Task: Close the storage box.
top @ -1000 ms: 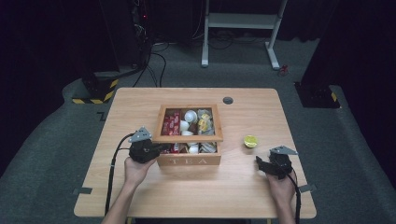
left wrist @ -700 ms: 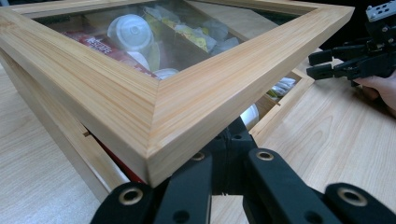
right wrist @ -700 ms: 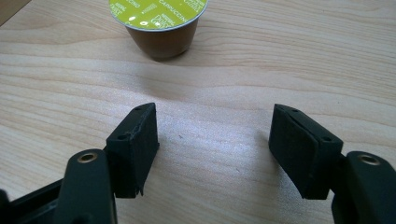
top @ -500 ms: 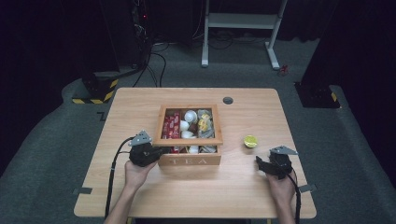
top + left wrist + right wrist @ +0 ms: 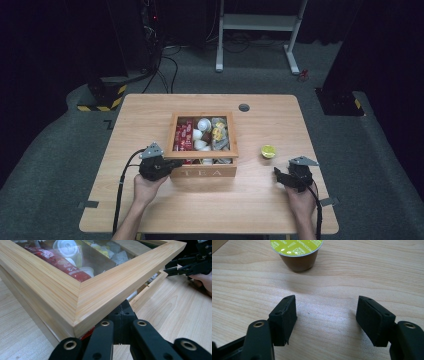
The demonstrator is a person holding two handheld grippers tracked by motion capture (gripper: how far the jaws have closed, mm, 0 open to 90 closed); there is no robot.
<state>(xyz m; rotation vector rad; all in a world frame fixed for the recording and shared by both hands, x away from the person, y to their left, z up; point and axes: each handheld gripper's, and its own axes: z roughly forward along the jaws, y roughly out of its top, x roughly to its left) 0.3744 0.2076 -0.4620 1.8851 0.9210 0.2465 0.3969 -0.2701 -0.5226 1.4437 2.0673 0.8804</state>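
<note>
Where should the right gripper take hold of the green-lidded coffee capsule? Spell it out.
Grip the coffee capsule across its brown tapered wall just under the lid rim, coming level from the near side. It stands upright on the table, and the right gripper already faces it with jaws open.

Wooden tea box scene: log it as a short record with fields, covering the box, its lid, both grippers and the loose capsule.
box: light wooden tea box marked TEA, mid-table, holding red sachets and white capsules
lid: glass-paned wooden-framed lid, corner raised above the box's front left corner
left gripper: shut, tips under that lid corner
right gripper: open, nothing between the pads, resting on the wooden table
capsule: brown coffee capsule with green foil top, upright on the table right of the box, ahead of the right gripper, apart from it
</note>
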